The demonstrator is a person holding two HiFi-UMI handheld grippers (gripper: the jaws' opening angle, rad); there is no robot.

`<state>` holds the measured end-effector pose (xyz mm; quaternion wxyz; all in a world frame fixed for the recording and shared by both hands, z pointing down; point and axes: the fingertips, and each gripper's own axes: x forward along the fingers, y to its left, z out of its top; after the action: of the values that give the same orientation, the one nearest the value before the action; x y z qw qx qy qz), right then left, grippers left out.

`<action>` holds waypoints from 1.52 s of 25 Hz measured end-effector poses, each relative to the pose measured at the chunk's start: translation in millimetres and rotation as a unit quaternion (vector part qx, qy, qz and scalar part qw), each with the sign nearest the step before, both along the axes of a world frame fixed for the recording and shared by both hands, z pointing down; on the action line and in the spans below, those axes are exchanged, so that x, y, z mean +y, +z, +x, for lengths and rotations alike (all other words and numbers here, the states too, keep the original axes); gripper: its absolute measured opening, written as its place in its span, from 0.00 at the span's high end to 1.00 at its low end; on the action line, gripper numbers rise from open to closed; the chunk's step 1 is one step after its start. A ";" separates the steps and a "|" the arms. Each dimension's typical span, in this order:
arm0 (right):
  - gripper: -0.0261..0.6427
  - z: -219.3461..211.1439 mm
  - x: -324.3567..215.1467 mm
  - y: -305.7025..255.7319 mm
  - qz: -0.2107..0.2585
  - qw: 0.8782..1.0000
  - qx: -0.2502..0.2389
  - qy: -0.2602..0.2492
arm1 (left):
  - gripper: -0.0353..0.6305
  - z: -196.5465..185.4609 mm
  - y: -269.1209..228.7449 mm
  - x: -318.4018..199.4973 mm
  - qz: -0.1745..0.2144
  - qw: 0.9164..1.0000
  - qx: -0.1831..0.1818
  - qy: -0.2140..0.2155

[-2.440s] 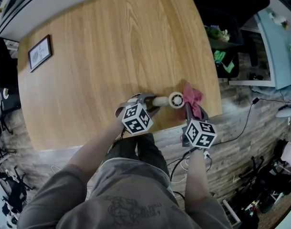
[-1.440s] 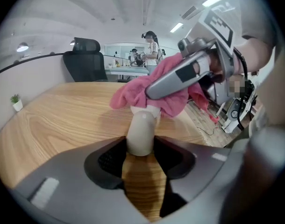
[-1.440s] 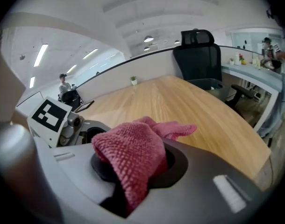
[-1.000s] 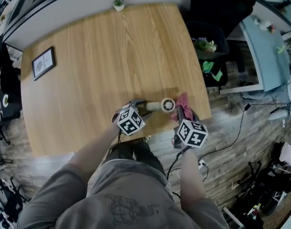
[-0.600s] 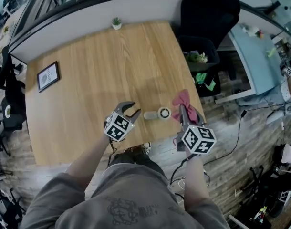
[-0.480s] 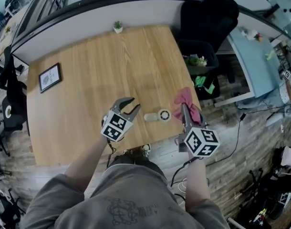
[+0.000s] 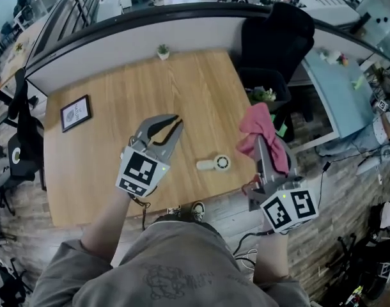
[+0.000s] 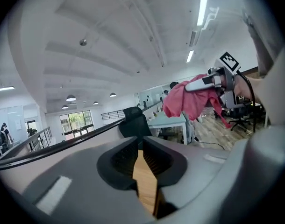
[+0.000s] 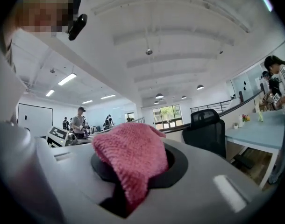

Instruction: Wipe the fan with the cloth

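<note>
Nearest the camera, both grippers are raised well above the surface, where a moment ago they were down at the fan. The left gripper (image 7: 172,123) has let go of the fan's handle, which it held earlier. Its jaws have just been closing and now stand almost together with nothing between them; its own view shows only a thin strip of wood through the gap. The right gripper (image 7: 264,156) has come up as well, and its jaws are clamped on the pink cloth (image 7: 257,126), which bunches over the tips and hangs clear of everything. Below and between the two, the fan (image 7: 214,164) lies on its side on the surface (image 7: 112,82) near the front edge, handle pointing left and round head to the right, touched by neither gripper nor cloth. It seems to rest about where it was being wiped. Farther back on the wood are a small frame (image 7: 75,112) at the left and a tiny plant (image 7: 162,50) at the far edge, with a black chair (image 7: 272,34) beyond the right corner. With the cloth lifted away and the fan released, the wipe looks finished or at least paused; any more cleaning would mean bringing both grippers back down.
</note>
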<state>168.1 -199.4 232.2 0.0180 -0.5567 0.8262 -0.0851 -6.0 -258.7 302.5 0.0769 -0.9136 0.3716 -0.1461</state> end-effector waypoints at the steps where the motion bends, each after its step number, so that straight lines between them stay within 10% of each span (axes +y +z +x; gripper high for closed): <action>1: 0.83 -1.0 3.8 -11.5 0.011 1.000 -0.002 -0.002 | 0.91 -0.8 -14.0 3.5 0.006 1.000 0.010 0.002; 13: 0.83 -5.8 49.5 -91.9 0.092 0.996 0.010 -0.020 | 0.94 -14.8 -106.4 44.7 0.043 0.997 0.062 -0.018; 38: 0.83 -27.0 76.5 -28.6 0.007 0.997 0.052 -0.047 | 0.94 -0.7 -64.4 84.3 -0.003 0.999 0.052 0.010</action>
<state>141.2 -122.9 203.6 -0.0252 -0.5207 0.8519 -0.0508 -6.7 -174.4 238.1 0.0565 -0.9237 0.3658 -0.0987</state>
